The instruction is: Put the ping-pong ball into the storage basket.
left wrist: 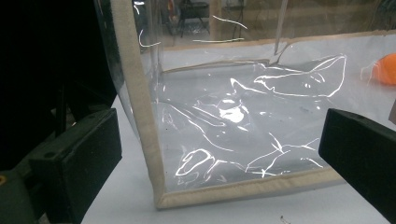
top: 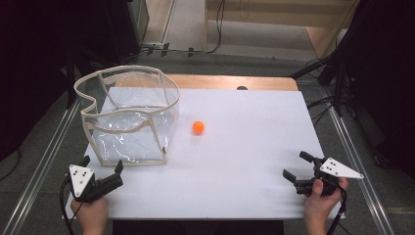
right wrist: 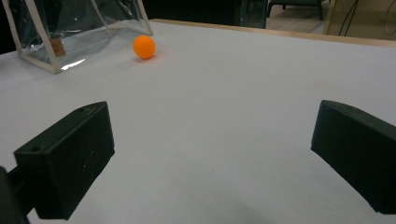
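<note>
A clear plastic bag (top: 129,115) with cream trim stands open on the left of the white table (top: 235,161). An orange ball (top: 197,127) rests on the table just right of the bag. My left gripper (top: 102,165) sits at the near left, open, pointing at the bag's near corner (left wrist: 159,196), with nothing between its jaws. My right gripper (top: 297,166) is at the near right edge, open and empty, aimed toward the ball (right wrist: 144,46) and the bag (right wrist: 70,32) far ahead. The ball (left wrist: 385,69) glows through the plastic in the left gripper view.
Metal rails (top: 44,161) run along both sides of the table. Cables and dark equipment stands (top: 342,63) crowd the floor at the back and right. A wooden strip (top: 235,82) shows at the table's far edge.
</note>
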